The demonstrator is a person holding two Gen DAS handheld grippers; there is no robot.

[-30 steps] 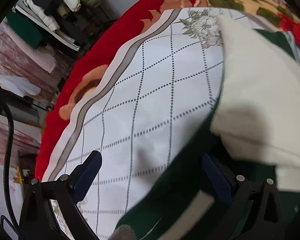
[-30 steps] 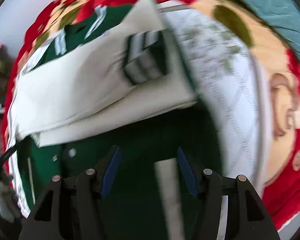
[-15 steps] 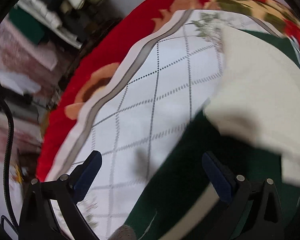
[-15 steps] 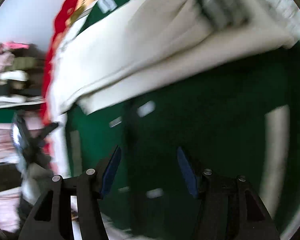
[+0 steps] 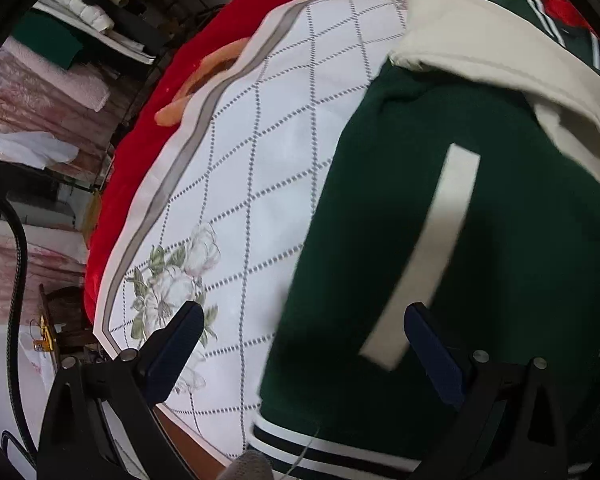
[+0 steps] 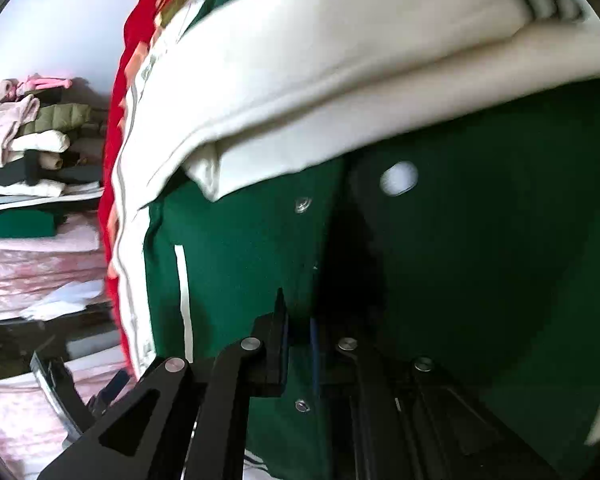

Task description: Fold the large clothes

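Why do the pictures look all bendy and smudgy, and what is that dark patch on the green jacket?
Both wrist views are fisheye, so the bedsheet grid curves. Left view: the green jacket is slightly smeared, shadowed near the left gripper. Right view: the cream sleeve blurs, and a dark shadow lies ahead of the right gripper.

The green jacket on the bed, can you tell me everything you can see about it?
The green jacket is dark green with cream sleeves, a pale pocket strip, metal snaps down the front and a green-and-white striped hem. It looks thick and soft. It lies flat on a white quilted sheet, sleeves folded across it. The right tool has just closed, pinching its front edge; the left tool hovers open above it.
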